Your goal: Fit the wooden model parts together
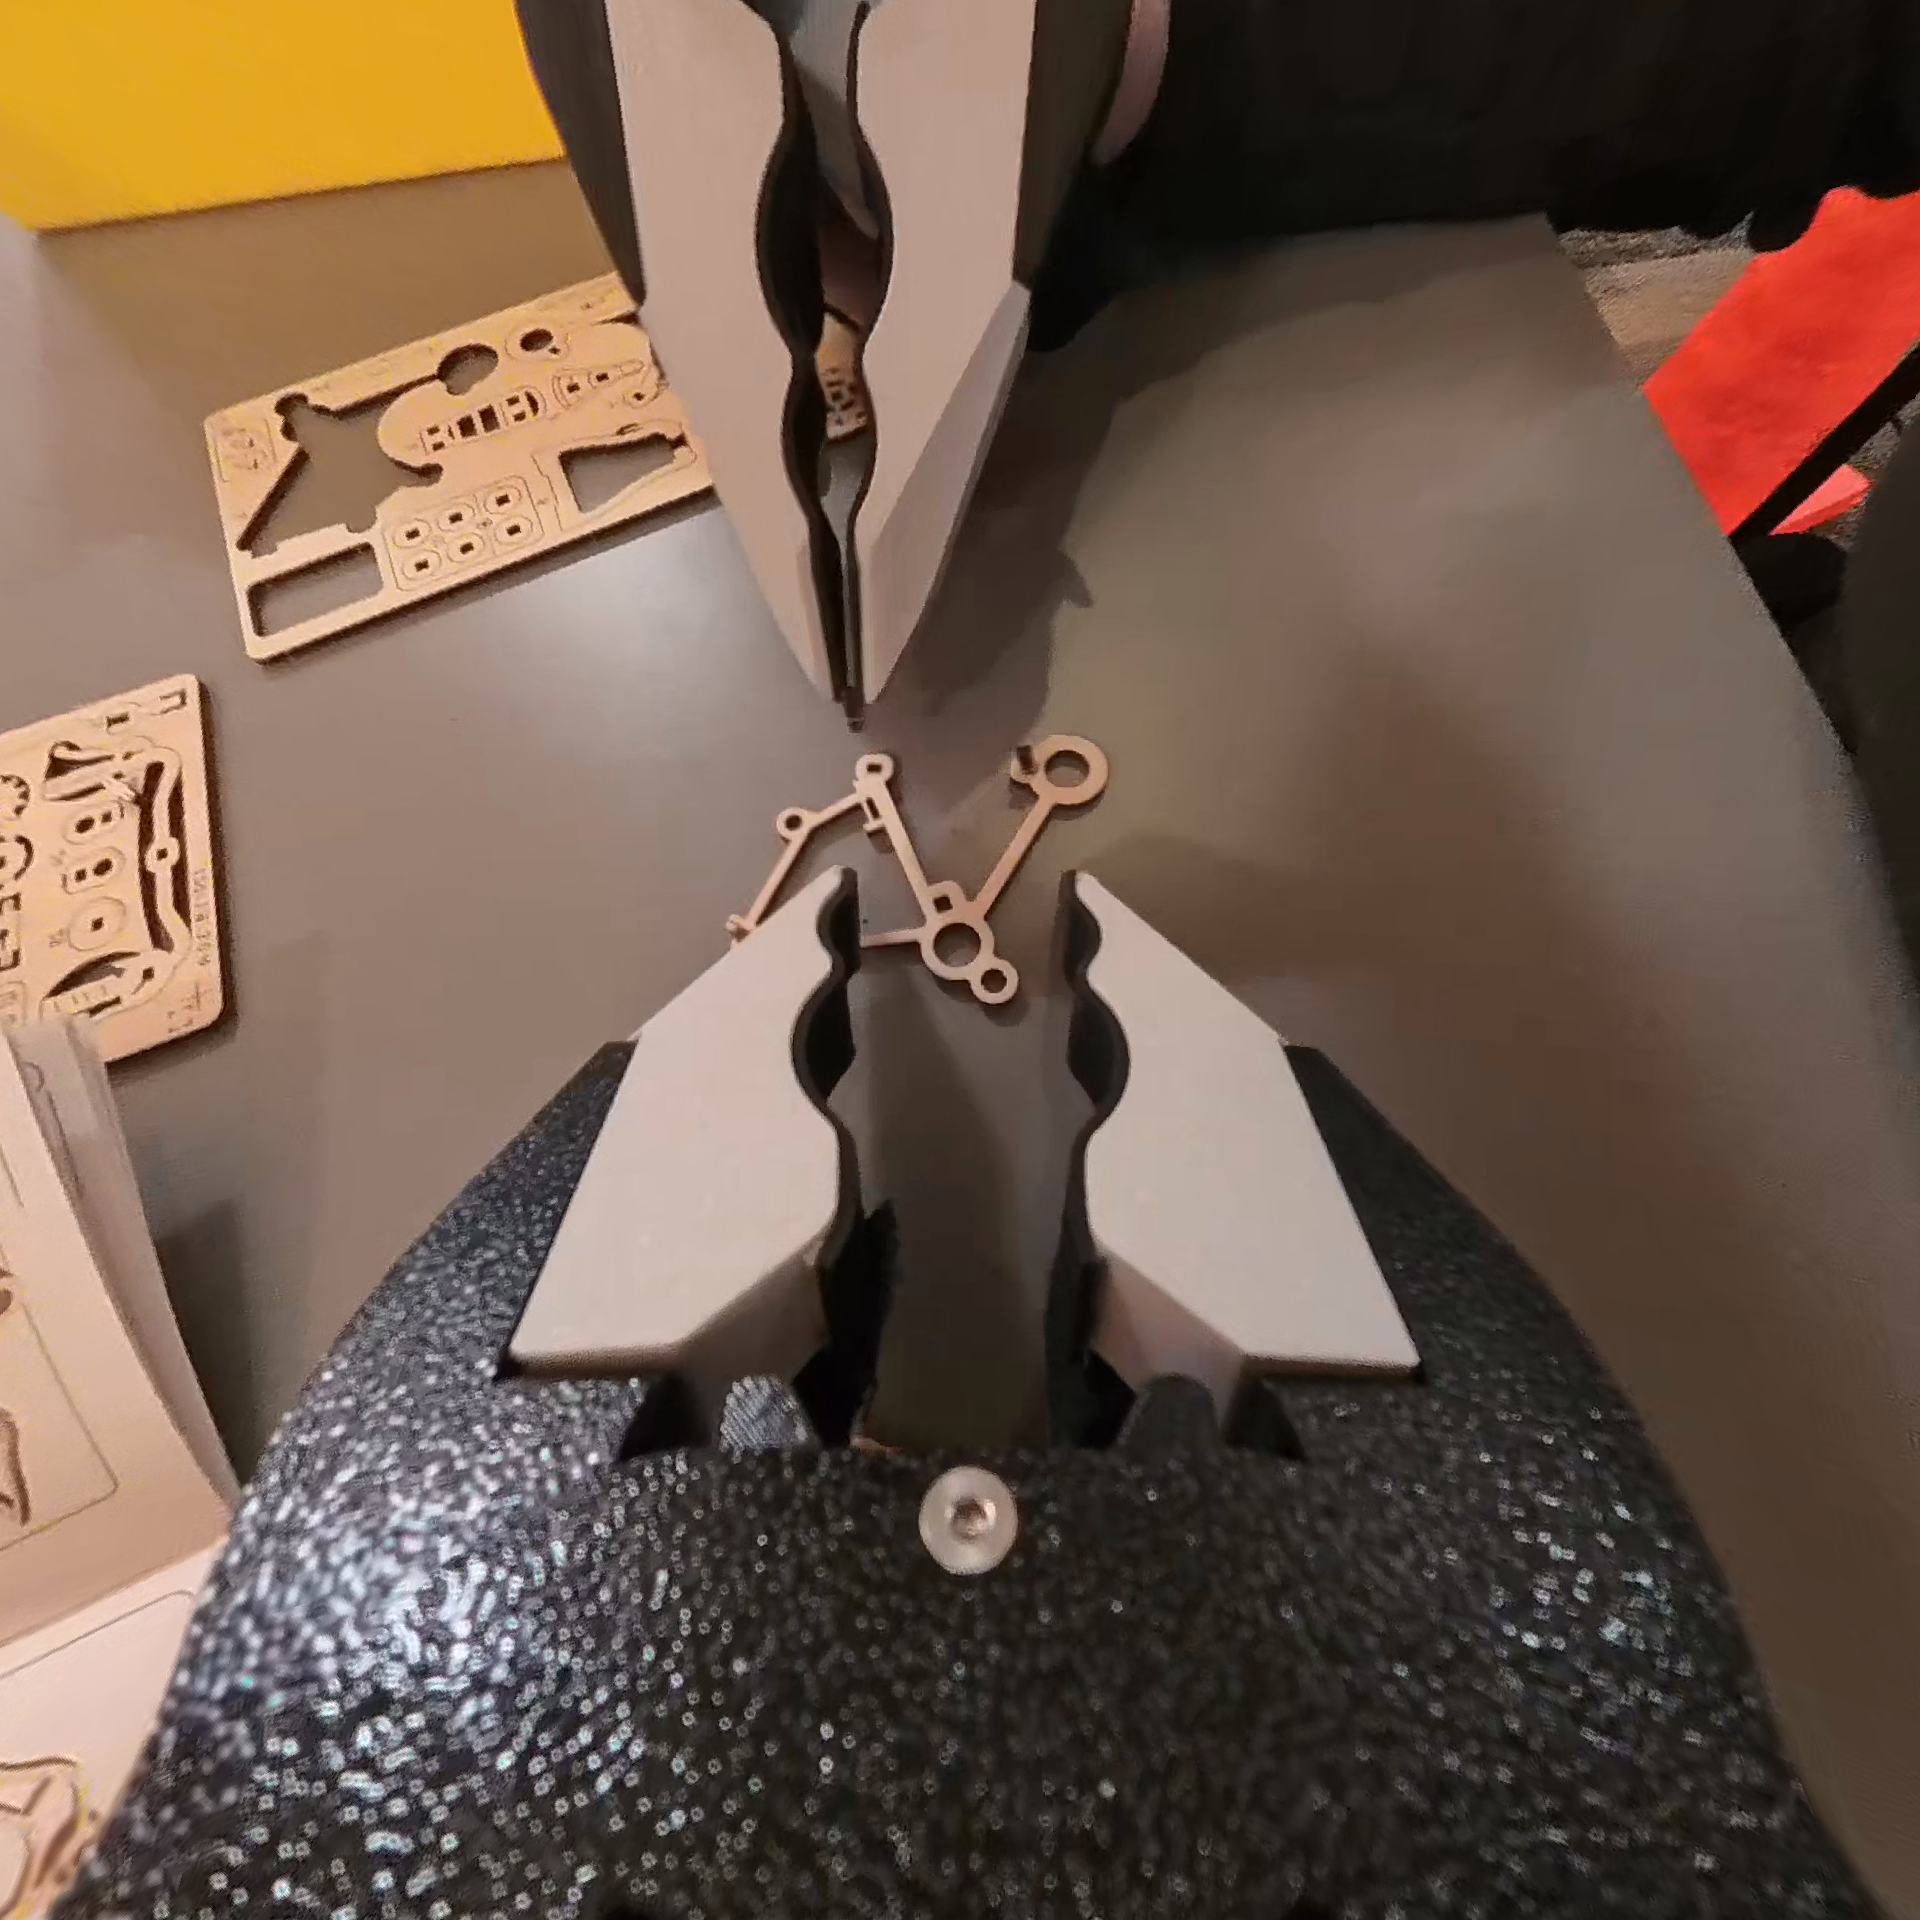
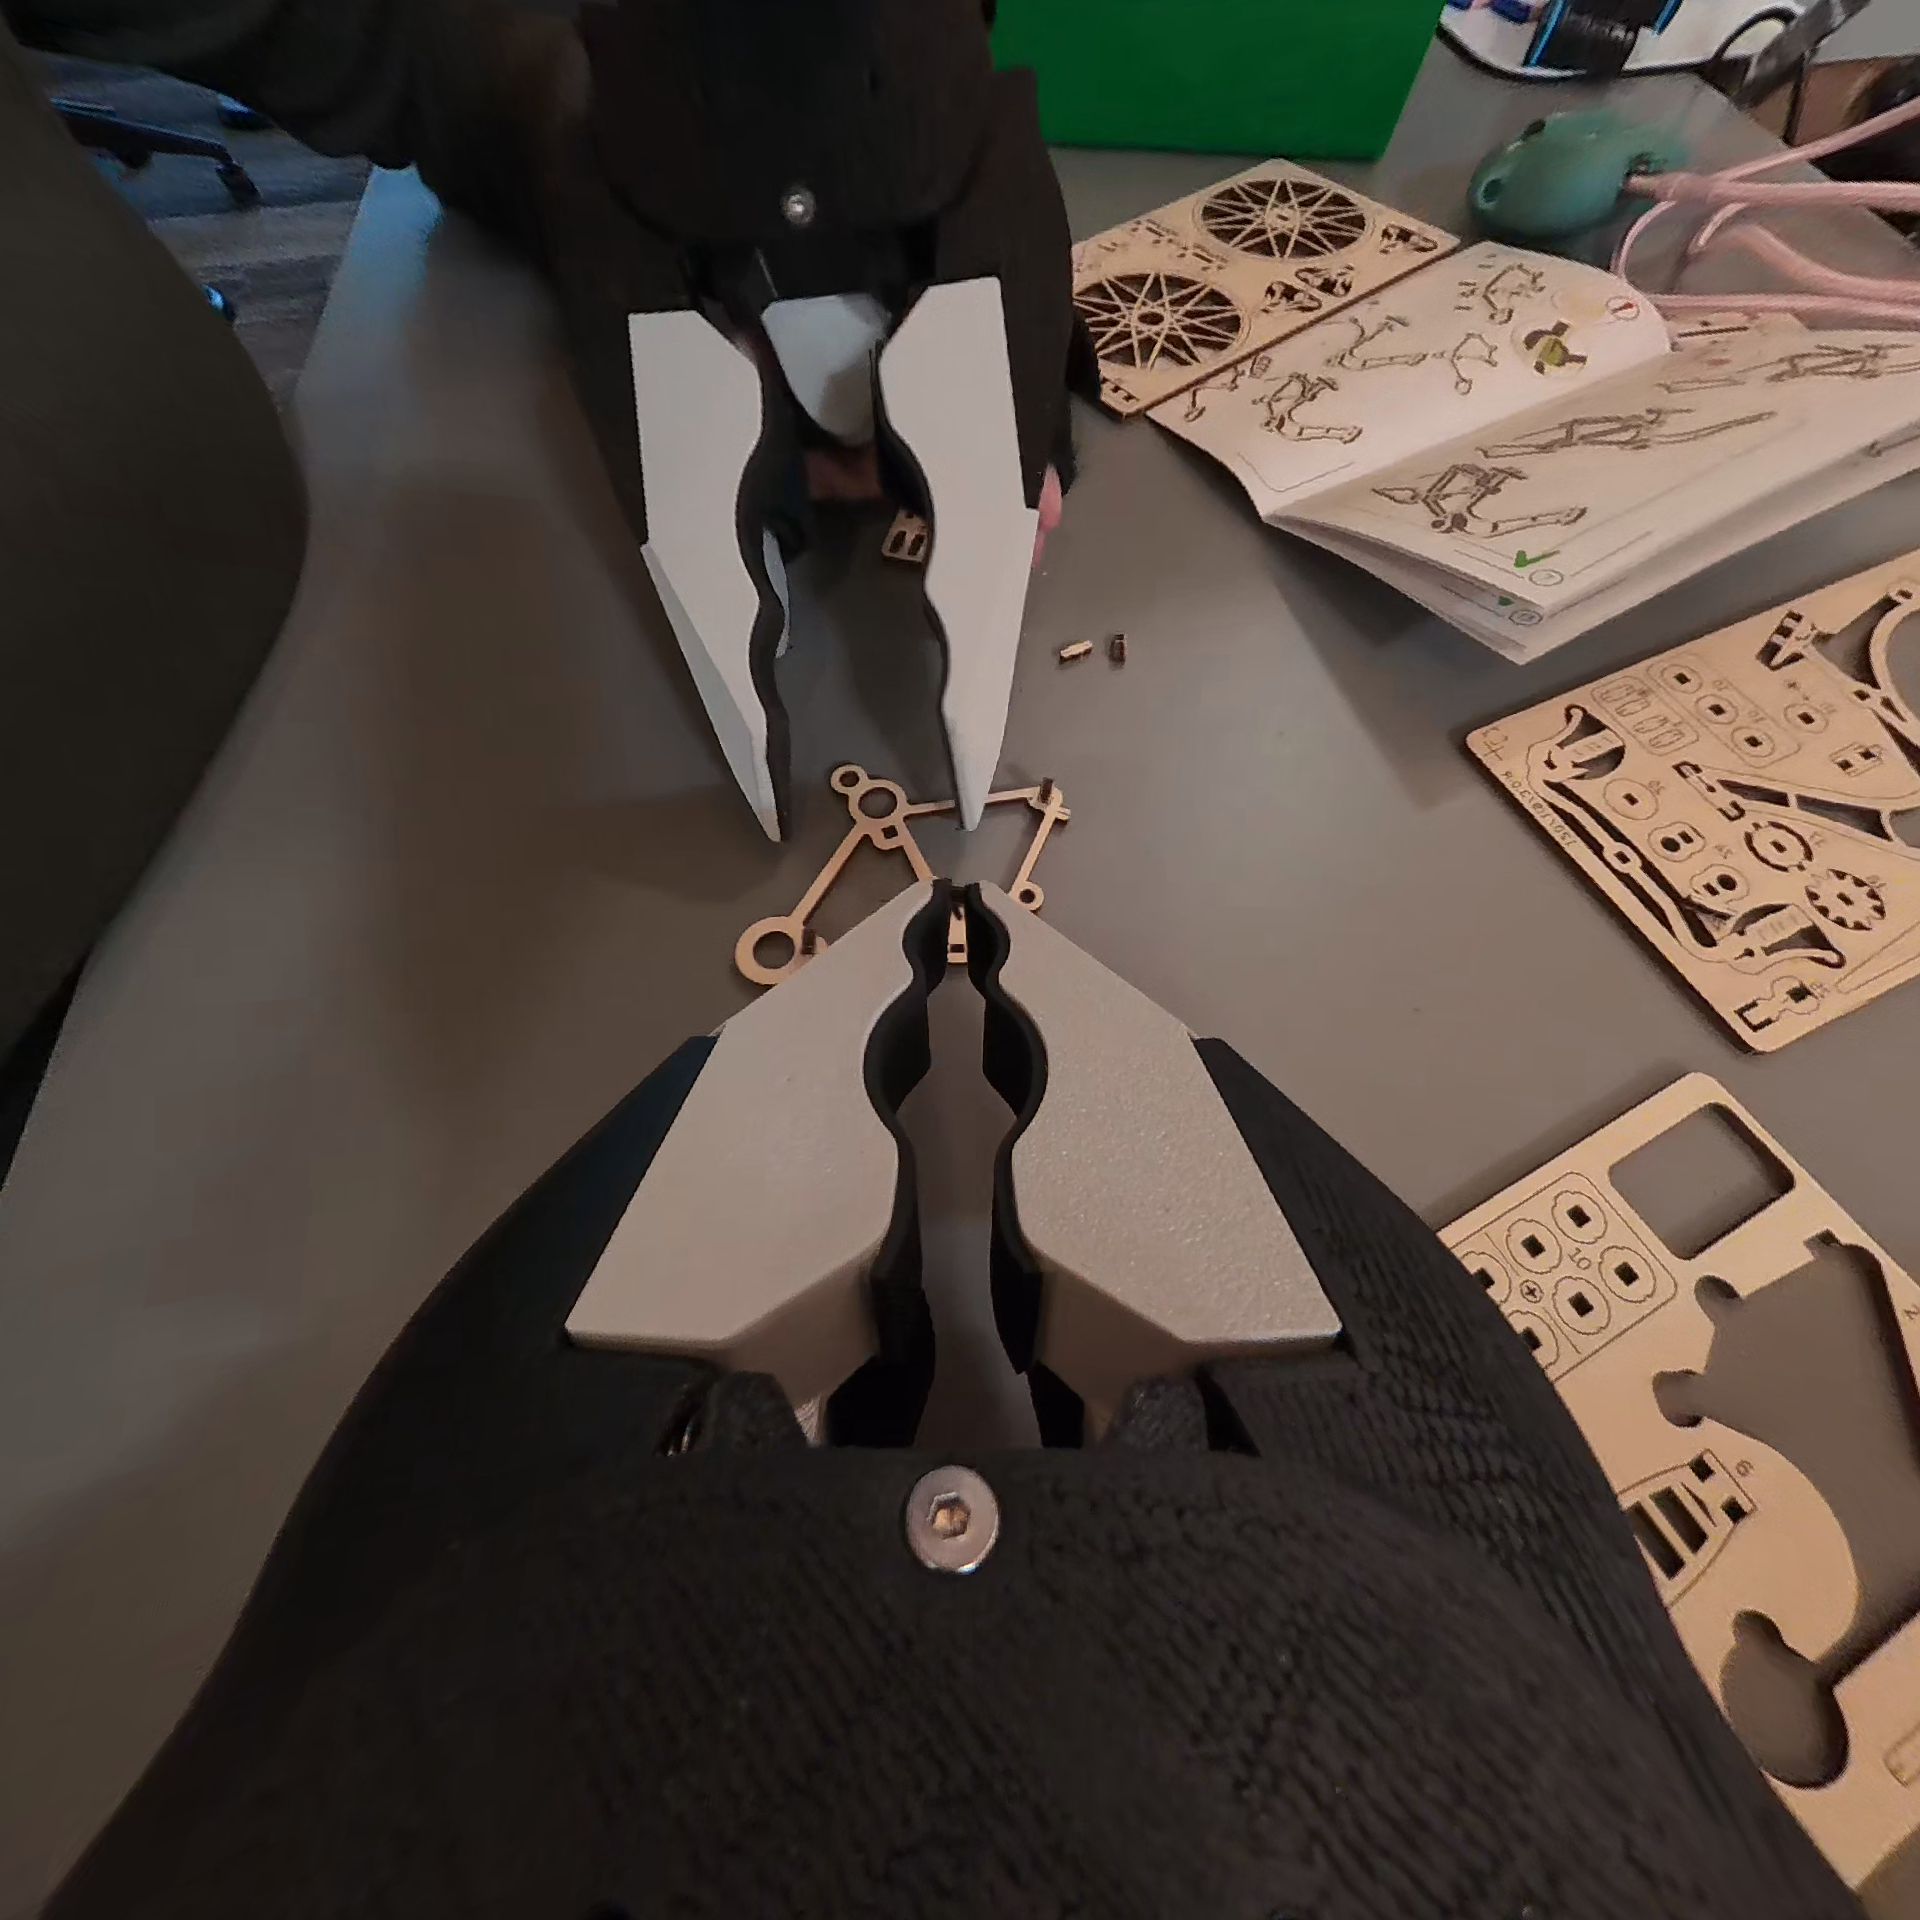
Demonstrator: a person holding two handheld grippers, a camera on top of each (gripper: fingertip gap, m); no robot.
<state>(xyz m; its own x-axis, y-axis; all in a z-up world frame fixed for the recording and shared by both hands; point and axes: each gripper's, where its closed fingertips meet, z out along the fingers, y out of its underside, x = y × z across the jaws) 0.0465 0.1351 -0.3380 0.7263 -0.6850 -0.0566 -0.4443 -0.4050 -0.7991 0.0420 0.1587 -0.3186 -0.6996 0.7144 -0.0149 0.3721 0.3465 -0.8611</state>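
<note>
Fingers of the left gripper (image 1: 961,894) are spread wide apart with nothing clamped, parked low over the wooden frame piece (image 1: 940,883), which is lying flat on the grey table (image 1: 1351,727) right at the tips. Over on the right gripper (image 2: 958,891), the fingertips are pinched together, and a tiny dark peg (image 1: 852,717) can be made out poking from the tips, just above the frame piece's near end. Part sheets (image 2: 1704,831) and an open instruction booklet (image 2: 1507,436) are spread off to the side, plus two small loose pegs (image 2: 1091,649).
</note>
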